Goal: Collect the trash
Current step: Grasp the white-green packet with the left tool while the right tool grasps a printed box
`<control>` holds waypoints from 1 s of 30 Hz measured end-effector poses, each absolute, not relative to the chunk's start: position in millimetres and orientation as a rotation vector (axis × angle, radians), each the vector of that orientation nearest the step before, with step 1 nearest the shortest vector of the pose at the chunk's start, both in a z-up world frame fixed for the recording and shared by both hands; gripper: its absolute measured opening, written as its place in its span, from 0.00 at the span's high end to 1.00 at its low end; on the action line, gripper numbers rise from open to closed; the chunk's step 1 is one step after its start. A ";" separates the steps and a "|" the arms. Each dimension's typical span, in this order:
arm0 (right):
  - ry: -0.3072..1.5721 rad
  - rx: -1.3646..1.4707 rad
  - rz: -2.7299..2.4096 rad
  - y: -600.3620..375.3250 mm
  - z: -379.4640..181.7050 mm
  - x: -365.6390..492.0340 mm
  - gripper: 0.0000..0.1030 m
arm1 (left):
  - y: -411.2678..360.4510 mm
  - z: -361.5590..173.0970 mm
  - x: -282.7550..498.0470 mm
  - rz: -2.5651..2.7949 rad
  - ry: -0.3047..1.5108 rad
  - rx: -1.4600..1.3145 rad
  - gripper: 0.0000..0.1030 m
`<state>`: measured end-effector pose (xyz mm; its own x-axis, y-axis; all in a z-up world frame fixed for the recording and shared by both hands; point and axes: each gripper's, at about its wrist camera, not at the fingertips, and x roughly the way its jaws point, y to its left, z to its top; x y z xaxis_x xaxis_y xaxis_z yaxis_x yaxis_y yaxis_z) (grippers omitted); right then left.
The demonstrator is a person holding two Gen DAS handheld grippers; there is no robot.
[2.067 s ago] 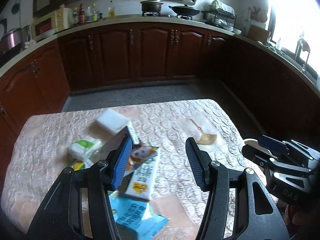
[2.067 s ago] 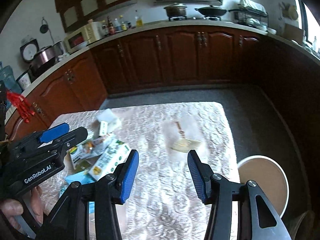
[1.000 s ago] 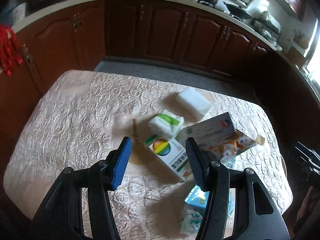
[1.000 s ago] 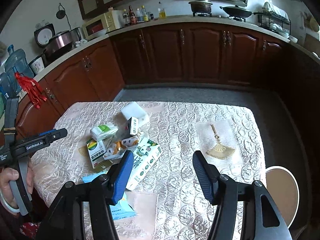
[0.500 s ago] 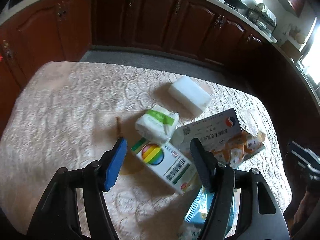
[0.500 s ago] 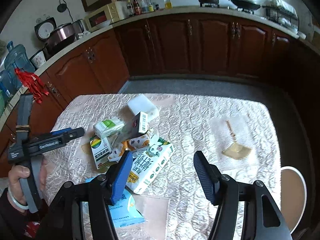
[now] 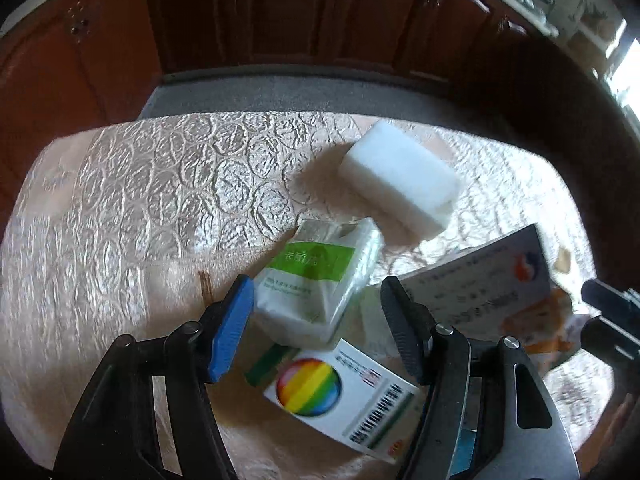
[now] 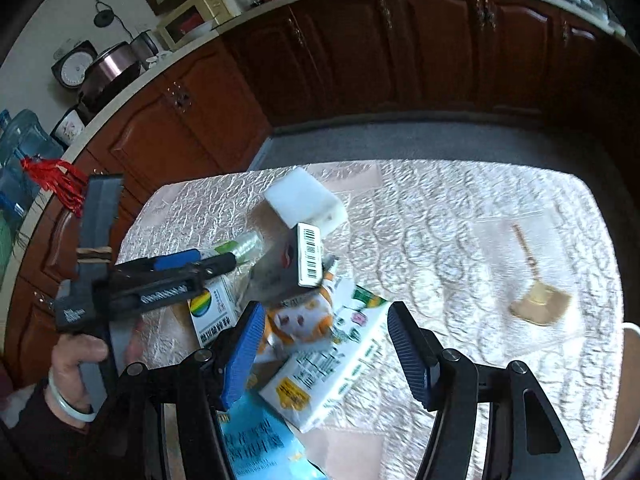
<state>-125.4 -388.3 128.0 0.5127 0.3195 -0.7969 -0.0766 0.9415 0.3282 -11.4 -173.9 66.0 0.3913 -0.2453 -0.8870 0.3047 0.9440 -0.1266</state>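
A pile of trash lies on the table. In the left wrist view my left gripper (image 7: 318,330) is open, its jaws on either side of a green-and-white tissue pack (image 7: 318,282). In front of it lie a rainbow-print box (image 7: 340,396), a white foam block (image 7: 400,182) and a white card box (image 7: 476,286). In the right wrist view my right gripper (image 8: 326,346) is open above a milk carton (image 8: 332,364) and an orange wrapper (image 8: 298,324). The left gripper (image 8: 208,262) shows there reaching into the pile. A blue packet (image 8: 256,446) lies nearest.
The table has a pale embossed cloth (image 8: 440,240) with a small brush (image 8: 538,300) at the right. A round white bin rim (image 8: 630,330) shows at the table's right edge. Dark wood cabinets (image 8: 400,52) ring the room.
My left gripper has swung left and come down close over the tissue pack. My right gripper has moved left and lower over the milk carton.
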 end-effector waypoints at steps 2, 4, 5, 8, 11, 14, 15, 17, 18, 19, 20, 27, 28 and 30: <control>1.020 0.284 0.250 -384.6 122.1 -119.4 0.40 | -177.4 61.7 -8.1 -0.339 1.115 0.099 0.37; 1.046 0.304 0.260 -380.7 113.4 -113.3 0.40 | -178.2 57.5 -4.9 -0.345 1.116 0.107 0.38; 1.059 0.312 0.266 -379.3 109.6 -111.1 0.40 | -177.0 56.4 -3.4 -0.349 1.110 0.095 0.42; 1.077 0.364 0.303 -376.2 98.7 -110.2 0.54 | -172.7 56.0 -1.1 -0.343 1.098 0.072 0.56; 1.050 0.376 0.325 -373.5 97.0 -112.6 0.68 | -164.4 59.5 -3.1 -0.332 1.077 0.049 0.68; 1.042 0.359 0.331 -372.3 99.3 -117.7 0.73 | -154.8 66.2 -7.8 -0.320 1.055 0.051 0.72; 1.033 0.367 0.337 -373.8 102.2 -120.8 0.76 | -150.4 71.0 -11.6 -0.313 1.039 0.046 0.73; 1.012 0.377 0.347 -378.1 108.1 -127.3 0.77 | -144.8 78.4 -18.5 -0.312 1.018 0.029 0.74; 1.006 0.377 0.346 -381.3 111.0 -130.9 0.78 | -141.3 84.0 -22.8 -0.311 1.006 0.019 0.74; 0.993 0.372 0.347 -384.1 116.8 -136.1 0.78 | -139.1 89.4 -27.7 -0.313 0.994 0.009 0.75; 0.982 0.366 0.349 -386.8 122.1 -140.5 0.79 | -137.2 95.1 -33.3 -0.316 0.981 0.002 0.75; 0.905 0.389 0.332 -411.3 148.7 -169.3 0.80 | -156.8 129.4 -78.1 -0.354 0.891 0.018 0.75; 0.895 0.393 0.327 -415.6 151.9 -172.7 0.80 | -161.1 133.1 -82.5 -0.362 0.883 0.024 0.75; 0.878 0.403 0.320 -423.5 156.7 -180.0 0.80 | -174.5 142.2 -94.0 -0.378 0.863 0.048 0.75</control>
